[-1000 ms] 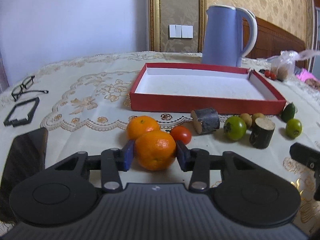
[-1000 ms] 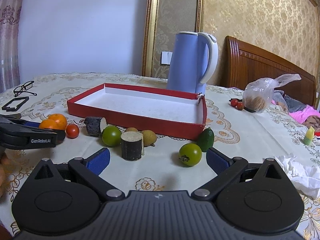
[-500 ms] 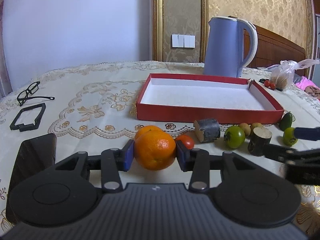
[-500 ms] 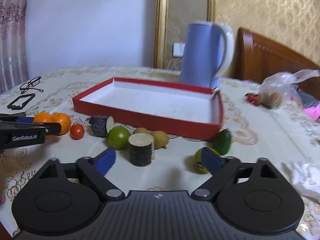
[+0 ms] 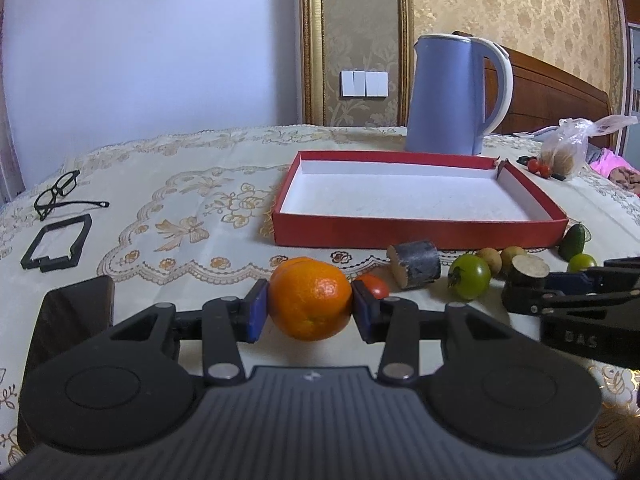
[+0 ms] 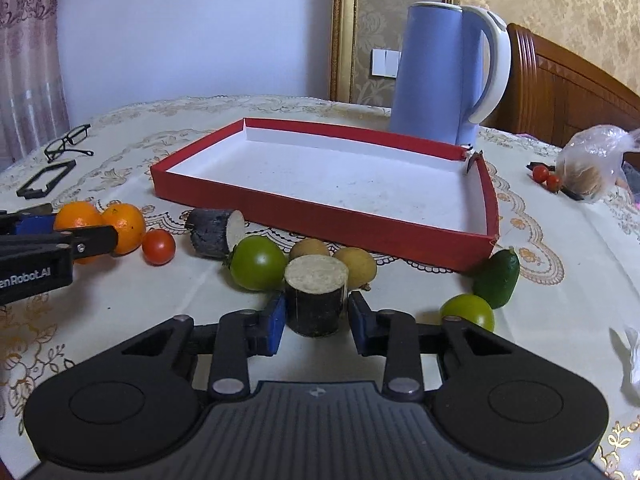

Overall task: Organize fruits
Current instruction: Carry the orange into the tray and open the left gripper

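Note:
My left gripper (image 5: 310, 311) is shut on an orange (image 5: 310, 305) and holds it just above the tablecloth. A second orange (image 6: 126, 228) and a red tomato (image 6: 159, 246) lie beside it. My right gripper (image 6: 316, 322) has its blue pads on either side of an upright dark sugarcane stub (image 6: 316, 300) that stands on the table, with small gaps showing. A lying stub (image 6: 216, 233), a green tomato (image 6: 258, 263), two yellow-brown fruits (image 6: 356, 266), a lime (image 6: 467, 311) and a dark green fruit (image 6: 497, 277) lie before the empty red tray (image 6: 320, 216).
A blue kettle (image 6: 440, 76) stands behind the tray. Glasses (image 5: 56, 194) and a black frame (image 5: 56, 242) lie far left, a dark phone (image 5: 68, 336) near left. A plastic bag (image 6: 592, 164) with small red tomatoes (image 6: 546, 176) sits far right. White tissue (image 6: 632, 356) lies at the right edge.
My left gripper has lifted the orange off the table. My right gripper moved left from the lime and narrowed around the upright stub.

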A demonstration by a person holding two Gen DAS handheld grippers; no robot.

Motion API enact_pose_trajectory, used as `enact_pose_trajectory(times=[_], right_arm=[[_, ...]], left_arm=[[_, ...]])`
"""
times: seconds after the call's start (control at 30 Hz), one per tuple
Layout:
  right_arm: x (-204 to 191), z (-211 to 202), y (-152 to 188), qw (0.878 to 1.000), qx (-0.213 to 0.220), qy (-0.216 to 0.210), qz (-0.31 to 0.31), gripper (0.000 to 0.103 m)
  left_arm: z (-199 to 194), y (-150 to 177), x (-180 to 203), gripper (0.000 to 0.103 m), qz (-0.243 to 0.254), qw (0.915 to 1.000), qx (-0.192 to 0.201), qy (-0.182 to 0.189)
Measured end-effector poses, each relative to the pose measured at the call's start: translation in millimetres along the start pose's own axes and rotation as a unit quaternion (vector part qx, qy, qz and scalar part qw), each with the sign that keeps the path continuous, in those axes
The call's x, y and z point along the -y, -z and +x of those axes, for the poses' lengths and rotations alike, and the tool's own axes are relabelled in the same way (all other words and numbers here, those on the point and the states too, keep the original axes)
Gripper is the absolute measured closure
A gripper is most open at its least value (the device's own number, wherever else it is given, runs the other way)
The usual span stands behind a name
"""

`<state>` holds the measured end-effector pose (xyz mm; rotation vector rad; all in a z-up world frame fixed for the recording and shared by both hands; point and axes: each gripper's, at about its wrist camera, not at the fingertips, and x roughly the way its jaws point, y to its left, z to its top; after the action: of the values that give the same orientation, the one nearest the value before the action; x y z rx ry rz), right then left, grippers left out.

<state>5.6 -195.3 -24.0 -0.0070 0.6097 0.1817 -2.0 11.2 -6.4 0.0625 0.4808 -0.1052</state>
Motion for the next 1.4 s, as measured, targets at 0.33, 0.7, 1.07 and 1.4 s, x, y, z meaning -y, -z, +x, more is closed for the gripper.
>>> enact_pose_trajectory(times=[0.33,0.7,1.07,1.4], right_arm=[[18,-23,6,0.999,0.025,-0.013,0.033,0.07],[30,-36,15,0.998,0.041,-0.025,0.048,0.07],[44,-50,22,0.996,0.057,-0.024,0.061,0.07],[54,-51,29,0.995,0.057,-0.021,0.077,0.07]], left_arm=[[7,-22,19,0.063,0.034,0.9993,0.011,-0.007],[67,-75,48,0.063,0.062,0.9981,-0.008,-0.006],[151,-114,69,0.062,0.07,0.9956,-0.059,-0.022],[188,-118,58,0.047,0.021,0.9946,-0.102,-0.006]])
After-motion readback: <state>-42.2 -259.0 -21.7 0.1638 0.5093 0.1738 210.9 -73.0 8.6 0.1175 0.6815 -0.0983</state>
